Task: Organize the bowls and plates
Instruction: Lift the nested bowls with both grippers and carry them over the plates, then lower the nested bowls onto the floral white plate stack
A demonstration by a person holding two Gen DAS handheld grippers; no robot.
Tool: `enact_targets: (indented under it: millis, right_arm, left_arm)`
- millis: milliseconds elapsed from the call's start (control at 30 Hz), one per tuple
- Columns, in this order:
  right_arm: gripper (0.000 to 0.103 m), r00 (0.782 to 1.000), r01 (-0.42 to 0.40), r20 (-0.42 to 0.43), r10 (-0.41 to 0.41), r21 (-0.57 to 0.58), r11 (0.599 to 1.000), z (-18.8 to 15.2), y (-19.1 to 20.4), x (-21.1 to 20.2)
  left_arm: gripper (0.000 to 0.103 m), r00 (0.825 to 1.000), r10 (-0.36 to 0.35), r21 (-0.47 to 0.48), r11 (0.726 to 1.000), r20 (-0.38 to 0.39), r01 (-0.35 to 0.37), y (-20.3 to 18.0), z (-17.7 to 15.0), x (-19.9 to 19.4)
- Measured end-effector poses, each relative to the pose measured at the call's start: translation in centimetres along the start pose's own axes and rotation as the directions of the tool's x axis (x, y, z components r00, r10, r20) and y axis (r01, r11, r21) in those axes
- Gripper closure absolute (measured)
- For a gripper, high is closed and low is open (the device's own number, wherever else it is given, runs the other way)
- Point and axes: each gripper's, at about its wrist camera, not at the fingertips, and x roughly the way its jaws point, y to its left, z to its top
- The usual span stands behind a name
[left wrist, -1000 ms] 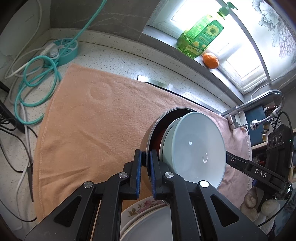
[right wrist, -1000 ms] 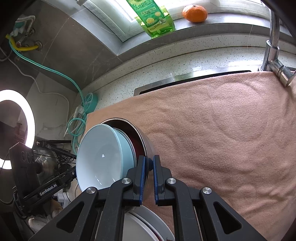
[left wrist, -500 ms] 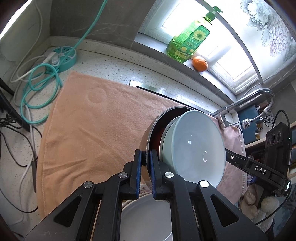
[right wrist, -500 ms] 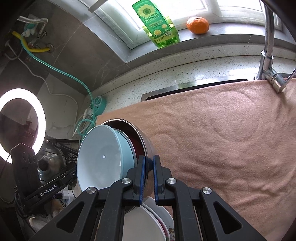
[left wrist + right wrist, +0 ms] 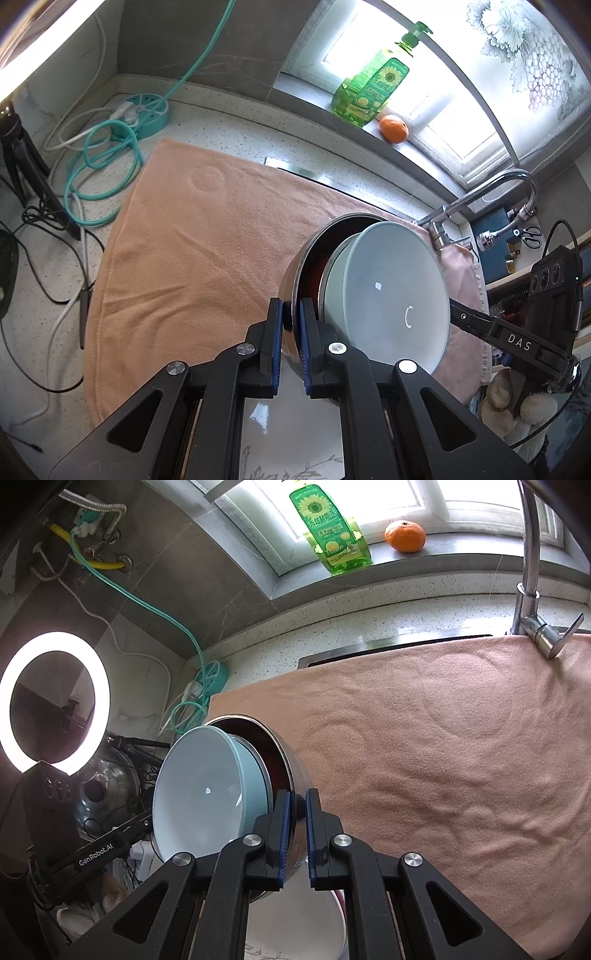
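Observation:
A steel bowl (image 5: 314,240) holds a dark red bowl (image 5: 317,267) and a pale blue bowl (image 5: 391,295) nested inside it. The stack hangs tilted in the air above the peach towel (image 5: 207,251). My left gripper (image 5: 291,310) is shut on the steel rim on one side. My right gripper (image 5: 297,805) is shut on the opposite side of the same rim (image 5: 291,764). The right gripper's black finger (image 5: 480,328) shows behind the blue bowl (image 5: 199,797). Below the stack lies a white floral plate (image 5: 280,424), partly hidden by my fingers.
A green dish soap bottle (image 5: 373,92) and an orange (image 5: 394,128) stand on the window sill. A chrome faucet (image 5: 491,192) rises at the towel's far right. A teal power strip with coiled cords (image 5: 144,114) lies at the left. A ring light (image 5: 55,701) glows beside the counter.
Both grippers have risen with the nested bowls, still gripping the steel rim. The towel and counter look farther away, and more of the white plate below shows.

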Motion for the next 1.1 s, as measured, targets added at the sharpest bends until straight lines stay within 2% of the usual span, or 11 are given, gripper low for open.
enact_targets:
  millis: [600,1100]
  right_arm:
    - [0.095,1.0,-0.013,-0.02,0.012,-0.012,1.0,-4.8,0.6,-1.3]
    - [0.095,0.999,-0.007,-0.047,0.006,-0.02,1.0,-7.9,0.4,-1.5]
  left_arm:
    - [0.096,1.0,0.012,-0.022,1.0,0.003,-0.012,0.1,-4.0,-2.3]
    - [0.096,1.0,0.016,-0.057,0.998,-0.027,-0.017,0.7,-6.9,-2.3]
